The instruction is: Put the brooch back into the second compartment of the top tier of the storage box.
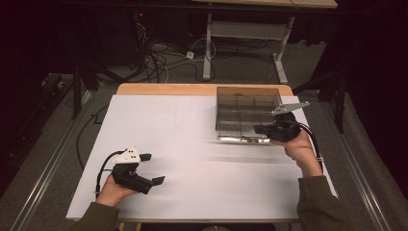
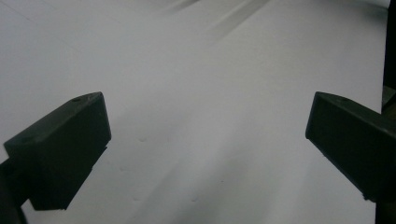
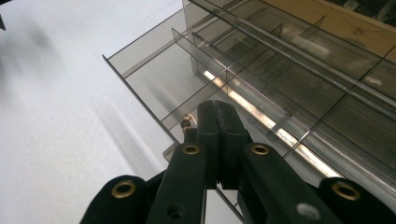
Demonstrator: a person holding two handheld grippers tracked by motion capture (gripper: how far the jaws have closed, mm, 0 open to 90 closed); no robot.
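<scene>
The clear plastic organizer box (image 1: 248, 108) sits on the table (image 1: 183, 159) at about two o'clock, its lid swung open toward the person; the right tool (image 3: 218, 112) has its jaws pressed together at the lid's front edge, seemingly nipping the thin plastic beside a small brass latch (image 3: 186, 124), probably to steady or lift the lid; whether it truly grips I cannot tell for sure; the left tool (image 1: 153, 168) rests at seven o'clock, jaws spread wide over bare table, apparently waiting its turn.
</scene>
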